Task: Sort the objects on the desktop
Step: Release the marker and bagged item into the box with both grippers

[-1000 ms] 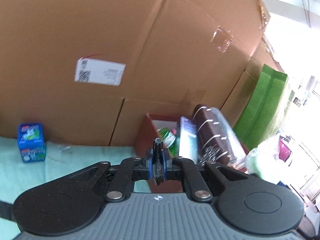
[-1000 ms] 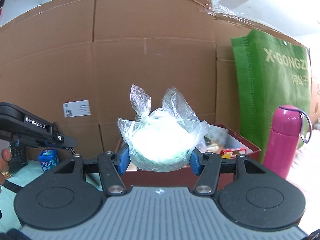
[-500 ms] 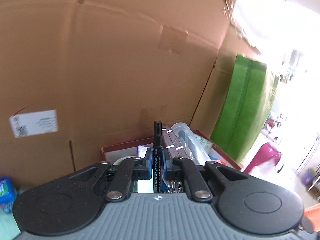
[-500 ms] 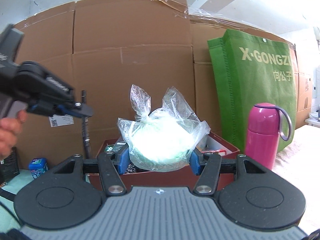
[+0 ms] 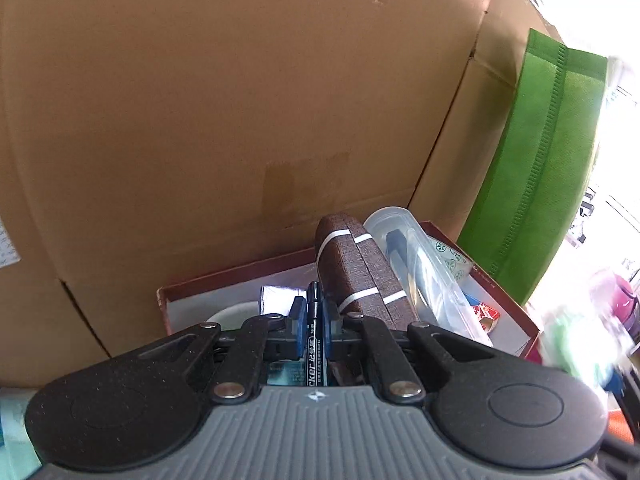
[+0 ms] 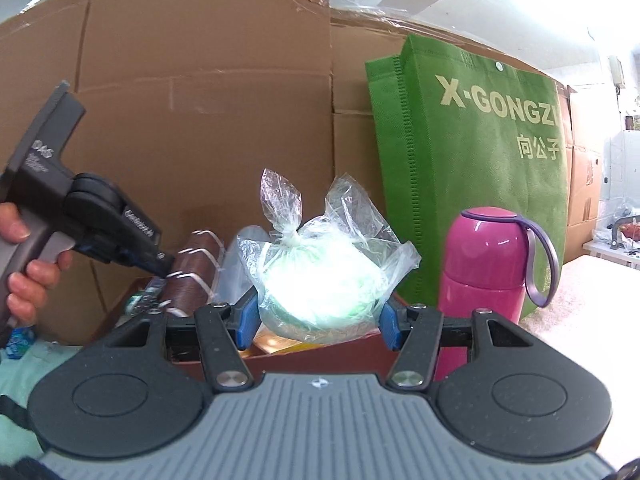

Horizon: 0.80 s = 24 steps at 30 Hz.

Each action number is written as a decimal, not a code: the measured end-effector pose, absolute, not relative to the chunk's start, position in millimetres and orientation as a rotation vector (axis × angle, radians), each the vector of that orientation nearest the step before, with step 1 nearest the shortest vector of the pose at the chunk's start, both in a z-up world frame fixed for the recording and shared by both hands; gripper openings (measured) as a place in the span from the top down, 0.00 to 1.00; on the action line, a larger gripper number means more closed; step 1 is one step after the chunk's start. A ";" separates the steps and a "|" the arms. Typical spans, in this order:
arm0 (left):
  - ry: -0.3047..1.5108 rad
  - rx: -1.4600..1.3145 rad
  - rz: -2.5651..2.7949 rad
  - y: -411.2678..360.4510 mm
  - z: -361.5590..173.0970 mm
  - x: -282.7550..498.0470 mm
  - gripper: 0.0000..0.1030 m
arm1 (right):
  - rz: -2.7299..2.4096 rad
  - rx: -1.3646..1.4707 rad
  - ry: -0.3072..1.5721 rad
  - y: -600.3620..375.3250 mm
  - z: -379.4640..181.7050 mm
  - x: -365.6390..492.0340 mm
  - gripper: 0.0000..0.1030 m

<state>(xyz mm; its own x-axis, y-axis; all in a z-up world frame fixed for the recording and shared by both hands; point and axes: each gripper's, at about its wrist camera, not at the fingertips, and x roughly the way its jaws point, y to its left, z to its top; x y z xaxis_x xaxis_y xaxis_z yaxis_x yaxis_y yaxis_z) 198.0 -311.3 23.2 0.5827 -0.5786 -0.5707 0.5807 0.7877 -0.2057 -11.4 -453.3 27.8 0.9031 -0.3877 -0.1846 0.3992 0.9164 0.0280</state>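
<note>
My left gripper (image 5: 313, 322) is shut on a black marker (image 5: 314, 332) and holds it above the open red box (image 5: 500, 292). The box holds a brown striped case (image 5: 356, 276), a clear plastic container (image 5: 416, 264) and small items. In the right wrist view my left gripper (image 6: 160, 266) tilts down over the box's left end, beside the brown case (image 6: 192, 276). My right gripper (image 6: 316, 320) is shut on a knotted clear bag with a green roll inside (image 6: 320, 280), held above the red box's front wall (image 6: 320, 352).
Tall cardboard boxes (image 5: 240, 120) stand close behind the red box. A green fabric bag (image 6: 472, 168) leans at the right. A pink flask (image 6: 484, 272) stands right of the box. A teal cloth (image 6: 24, 368) covers the table at left.
My left gripper has swung right from the blue box area and come over the red box with the marker. My right gripper has shifted left with the bag still in it.
</note>
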 end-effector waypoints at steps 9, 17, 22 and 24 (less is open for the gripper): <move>0.602 0.000 -0.667 -293.6 21.5 196.4 0.68 | -0.380 0.116 0.211 -480.8 20.0 33.7 0.44; 0.530 -0.160 -0.694 -264.8 29.1 176.3 0.17 | -0.386 0.128 0.260 -484.9 9.3 43.3 0.28; 0.502 -0.115 -0.703 -264.0 27.5 161.0 0.13 | -0.416 0.088 0.258 -476.2 7.8 34.3 0.22; 0.496 -0.103 -0.703 -263.6 25.7 155.8 0.10 | -0.422 0.081 0.255 -473.0 7.9 29.9 0.22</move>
